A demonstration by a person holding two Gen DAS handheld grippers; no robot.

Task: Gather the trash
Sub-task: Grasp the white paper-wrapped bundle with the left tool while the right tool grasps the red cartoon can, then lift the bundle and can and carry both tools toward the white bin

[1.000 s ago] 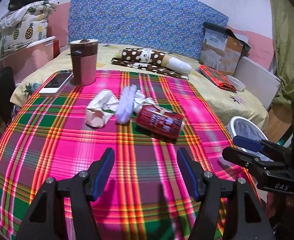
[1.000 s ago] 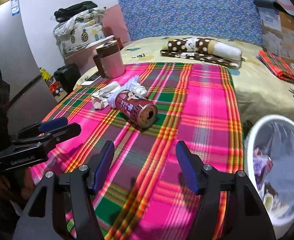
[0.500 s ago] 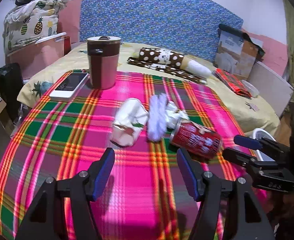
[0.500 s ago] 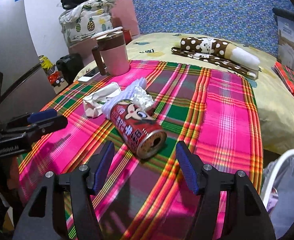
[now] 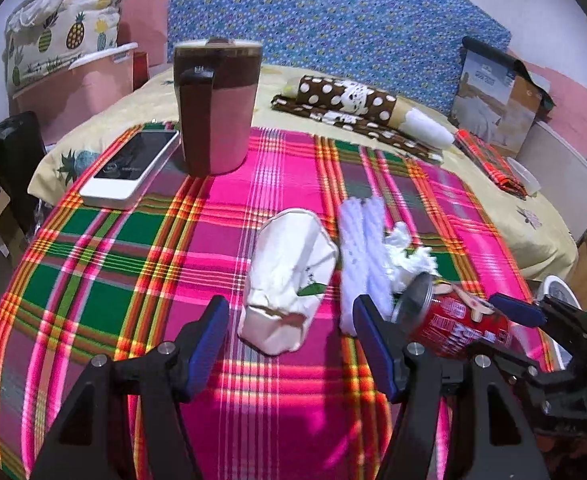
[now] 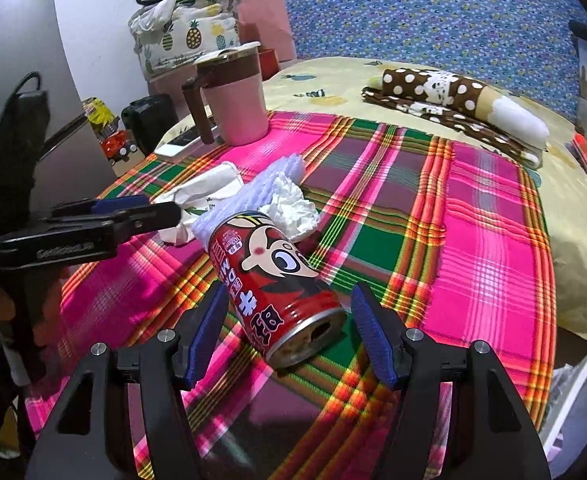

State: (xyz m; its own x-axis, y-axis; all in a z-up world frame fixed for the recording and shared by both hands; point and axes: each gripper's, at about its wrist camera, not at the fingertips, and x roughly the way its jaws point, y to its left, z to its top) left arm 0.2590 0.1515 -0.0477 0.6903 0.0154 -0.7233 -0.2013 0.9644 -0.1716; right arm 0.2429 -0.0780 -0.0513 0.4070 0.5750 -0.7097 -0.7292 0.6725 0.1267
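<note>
On the plaid cloth [image 5: 141, 264], going left to right in the left wrist view, the phone [image 5: 131, 168] and the pink lidded mug [image 5: 217, 108] sit at about 11 o'clock, neither of them trash. Ahead of the left gripper [image 5: 289, 344], its jaws spread and empty, the crumpled paper carton [image 5: 289, 280] lies at 12 o'clock, its near end just between the blue pads. To its right come the white foam sleeve [image 5: 359, 248] and the wadded tissue [image 5: 407, 256], then the red can [image 6: 269, 280] on its side at 3 o'clock. The right gripper [image 6: 289, 332] is likewise spread, straddling the can's open end without pressing it. The step in hand looks like a double approach; next, each gripper likely needs to ease forward and close, then carry its piece to the white bin [image 6: 581, 396] at 4 o'clock.
</note>
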